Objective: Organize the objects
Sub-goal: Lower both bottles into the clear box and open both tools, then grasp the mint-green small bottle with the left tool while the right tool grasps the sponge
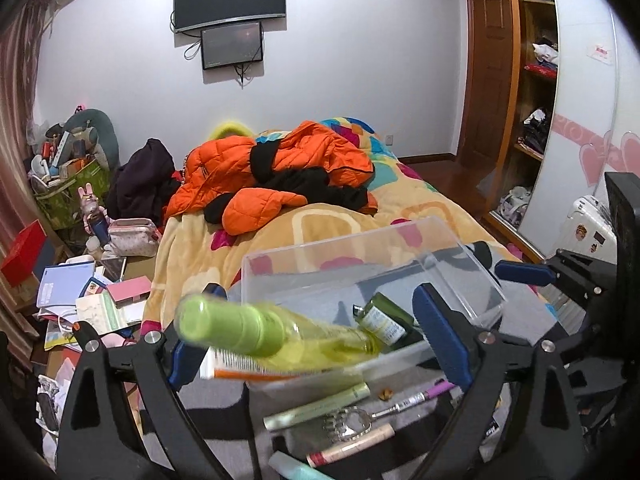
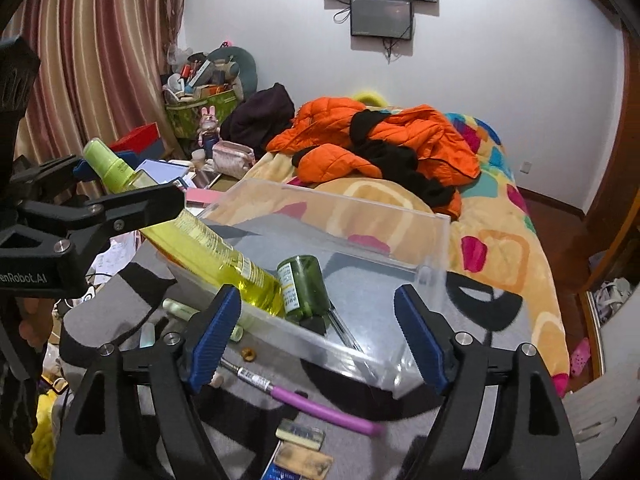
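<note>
Both grippers are held tilted downward over a grey cloth on the bed. The left gripper is spread wide, nothing being pinched; a yellow bottle with a green cap is seen between its blue pads, leaning over the rim of a clear plastic box, untouched by either pad. The right gripper is likewise spread, with the near wall of the box lying between its pads. A small green bottle is lying inside the box beside the yellow one. A pink pen is lying on the cloth just below the box.
</note>
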